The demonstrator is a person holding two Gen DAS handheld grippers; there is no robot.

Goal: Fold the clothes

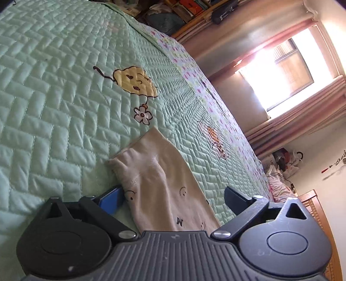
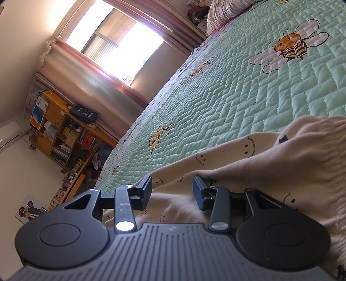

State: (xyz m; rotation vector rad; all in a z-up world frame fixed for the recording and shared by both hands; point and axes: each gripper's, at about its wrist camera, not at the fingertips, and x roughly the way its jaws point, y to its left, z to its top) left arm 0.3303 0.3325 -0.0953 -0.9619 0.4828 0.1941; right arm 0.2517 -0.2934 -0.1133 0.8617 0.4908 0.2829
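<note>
Half folded at most: cream garment (image 1: 164, 190) lying rumpled on the bed (image 1: 64, 108), more folds due. Left hand-held gripper (image 1: 173, 198) spread wide, released; right hand-held gripper (image 2: 172, 190) part open astride cloth, not visibly pinching.

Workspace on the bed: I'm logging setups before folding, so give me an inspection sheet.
Surface: green quilted bedspread, bee and flower patches.
Job's things: cream smiley-print garment lying rumpled on it.
Clutter: pillow at the bed's far end.
Grippers: left gripper open, garment between its jaws; right gripper part open over the garment, grip unclear.
Cables: nothing seen.
Surroundings: bright window, pink curtains, crowded wooden shelf.
</note>
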